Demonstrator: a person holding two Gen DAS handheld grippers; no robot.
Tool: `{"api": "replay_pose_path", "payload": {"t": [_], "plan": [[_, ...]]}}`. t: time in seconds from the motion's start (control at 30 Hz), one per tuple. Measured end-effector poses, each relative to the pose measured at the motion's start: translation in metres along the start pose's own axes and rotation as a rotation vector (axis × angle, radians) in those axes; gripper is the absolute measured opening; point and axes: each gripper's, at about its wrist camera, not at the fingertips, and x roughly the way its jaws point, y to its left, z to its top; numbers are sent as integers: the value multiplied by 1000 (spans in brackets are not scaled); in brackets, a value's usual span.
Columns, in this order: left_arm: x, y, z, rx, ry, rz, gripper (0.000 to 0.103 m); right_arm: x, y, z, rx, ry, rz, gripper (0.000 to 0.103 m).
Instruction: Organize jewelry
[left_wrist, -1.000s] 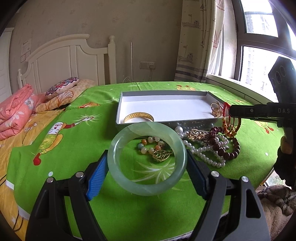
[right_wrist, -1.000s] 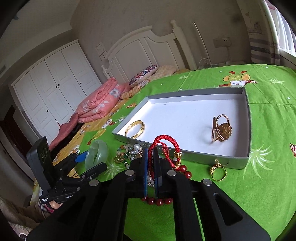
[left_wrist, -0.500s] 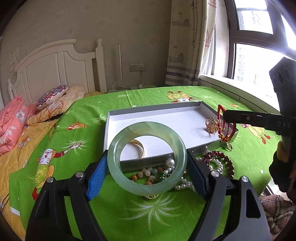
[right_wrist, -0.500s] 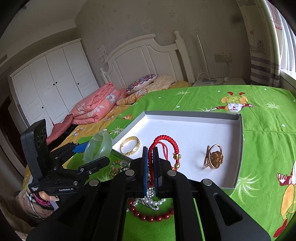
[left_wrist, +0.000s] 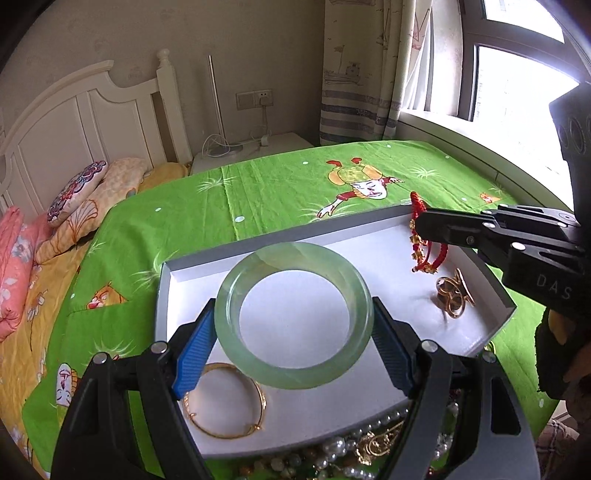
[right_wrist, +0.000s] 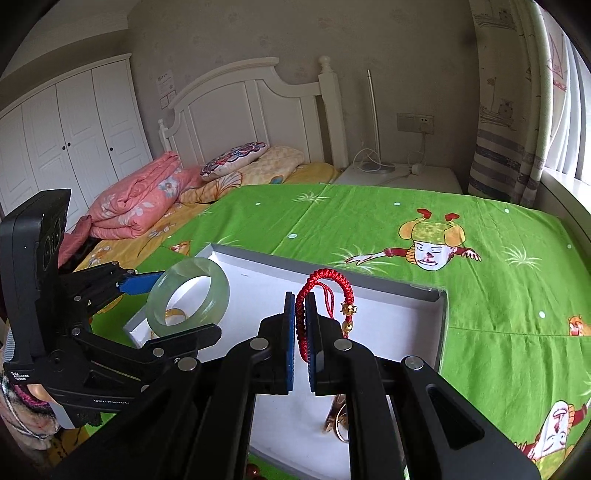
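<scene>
Jewelry sorting on a bed with a bright green cartoon-print bedsheet (left_wrist: 280, 192). Shallow rectangular box with grey outer walls and white inside (left_wrist: 369, 236) sits on the sheet.

Left gripper (left_wrist: 293, 332): black frame, blue pads, jaws spread wide and clamped on a pale green translucent jade bangle (left_wrist: 293, 258). Bangle is thick, smooth, glossy, a full round ring, pinched by its outer edge on both sides. It hangs in the air over the white floor of the box, not touching it. In the right wrist view the same bangle (right_wrist: 207, 291) shows tilted, over the near-left corner of the box (right_wrist: 439, 321), held by the left gripper (right_wrist: 181, 310).

Right gripper (right_wrist: 300, 317): jaws pressed nearly together, pinching a red braided cord bracelet with small gold beads (right_wrist: 332, 284). Cord loops up above the pads; gold beads dangle to the right. From the left wrist view the right gripper (left_wrist: 421, 225) holds the red bracelet (left_wrist: 417, 206) above the far right part of the box.

Inside the box: thin gold bangle (left_wrist: 225, 406) lying flat at the near-left, gold ornate ring-shaped piece (left_wrist: 454, 295) at the right. Outside the box's near wall, a tangled heap of pearl and bead strands (left_wrist: 351, 446) on the sheet. A hand (left_wrist: 561, 354) holding the right gripper shows at the right edge.
</scene>
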Motion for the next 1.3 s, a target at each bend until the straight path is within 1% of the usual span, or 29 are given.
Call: {"api": "replay_pose_path", "payload": {"t": [0.2, 0.33, 0.37, 0.43, 0.47, 0.5, 0.57, 0.7, 0.8, 1.0, 1.1, 1.3], "plan": [[38, -3, 9, 18, 65, 28, 78, 30, -14, 4, 5, 65, -51, 8], [54, -1, 11, 14, 98, 50, 78, 46, -21, 3, 36, 103, -50, 9], [58, 0, 11, 9, 109, 56, 78, 47, -22, 4, 45, 109, -44, 11], [62, 4, 10, -3, 130, 65, 79, 47, -23, 4, 55, 114, -43, 25], [64, 5, 8, -8, 138, 66, 79, 45, -23, 3, 59, 113, -37, 52], [64, 6, 7, -12, 139, 65, 79, 43, -24, 3, 64, 105, -34, 72], [59, 7, 7, -8, 113, 77, 79, 35, -21, 2, 59, 71, -31, 72], [46, 8, 13, -3, 74, 89, 80, 29, -16, 2, 47, 68, -21, 72], [37, 9, 16, 9, 52, 103, 84, 27, -12, -2, 44, 68, -13, 72], [30, 12, 10, 14, 47, 126, 86, 22, -10, -7, 53, 68, 1, 72], [27, 15, 5, 9, 46, 136, 89, 11, -8, -12, 60, 56, 14, 72], [13, 24, -9, -34, 39, 135, 91, -11, -4, -28, 71, 47, 35, 74]]}}
